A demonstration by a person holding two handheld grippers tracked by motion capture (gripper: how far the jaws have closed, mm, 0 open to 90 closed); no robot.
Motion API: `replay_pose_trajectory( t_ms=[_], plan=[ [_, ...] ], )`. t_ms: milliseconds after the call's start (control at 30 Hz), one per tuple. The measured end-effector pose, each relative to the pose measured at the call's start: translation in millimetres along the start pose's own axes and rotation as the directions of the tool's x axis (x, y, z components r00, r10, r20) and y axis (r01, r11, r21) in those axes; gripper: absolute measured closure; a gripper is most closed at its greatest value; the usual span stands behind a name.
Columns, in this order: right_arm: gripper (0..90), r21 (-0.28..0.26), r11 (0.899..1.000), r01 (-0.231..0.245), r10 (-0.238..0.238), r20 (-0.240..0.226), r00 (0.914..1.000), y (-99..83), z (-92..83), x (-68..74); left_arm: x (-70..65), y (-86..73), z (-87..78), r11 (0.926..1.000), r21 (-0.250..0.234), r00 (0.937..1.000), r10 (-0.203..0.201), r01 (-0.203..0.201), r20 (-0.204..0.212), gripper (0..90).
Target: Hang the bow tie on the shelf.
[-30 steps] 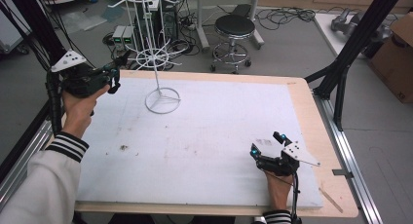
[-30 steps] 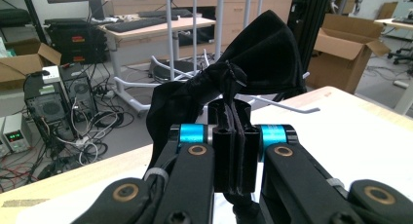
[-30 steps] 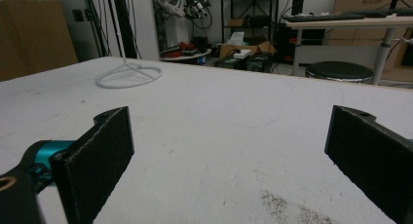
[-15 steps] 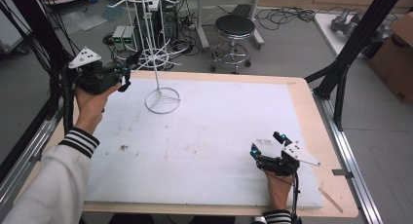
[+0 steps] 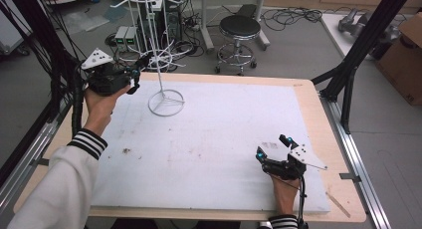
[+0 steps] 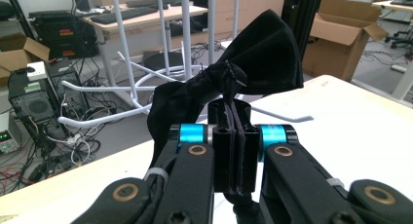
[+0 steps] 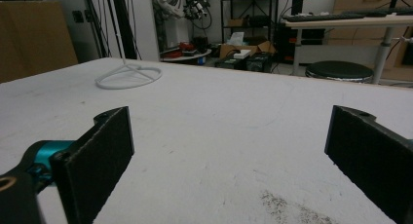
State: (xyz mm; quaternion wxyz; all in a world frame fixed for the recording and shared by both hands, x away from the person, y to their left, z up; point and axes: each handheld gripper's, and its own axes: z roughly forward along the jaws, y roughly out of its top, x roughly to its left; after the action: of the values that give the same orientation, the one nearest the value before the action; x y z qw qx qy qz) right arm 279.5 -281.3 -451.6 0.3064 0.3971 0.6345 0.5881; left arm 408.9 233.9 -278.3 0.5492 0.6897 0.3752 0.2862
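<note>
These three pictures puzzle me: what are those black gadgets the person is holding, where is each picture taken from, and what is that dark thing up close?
A person sits at a table with a white mat and holds a hand-operated gripper in each hand: a clamp with two black jaws. The high view looks down from above the table. The other two pictures come from small cameras riding on the grippers, looking along their jaws. The left gripper is shut on a piece of black cloth, held near a white wire rack that stands on the mat at its far side. The right gripper rests low over the mat, jaws wide open, holding nothing.
</note>
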Motion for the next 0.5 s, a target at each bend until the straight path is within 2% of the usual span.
replay_pose_trajectory(
  t_ms=[500],
  plan=[
    [2.8,-0.001,1.000,0.000,0.000,0.000,1.0000,0.0,0.1,0.0,-3.5,-2.3,5.4,0.9998,0.019,0.9998,0.006,-0.006,0.020,87.5]
  ],
)
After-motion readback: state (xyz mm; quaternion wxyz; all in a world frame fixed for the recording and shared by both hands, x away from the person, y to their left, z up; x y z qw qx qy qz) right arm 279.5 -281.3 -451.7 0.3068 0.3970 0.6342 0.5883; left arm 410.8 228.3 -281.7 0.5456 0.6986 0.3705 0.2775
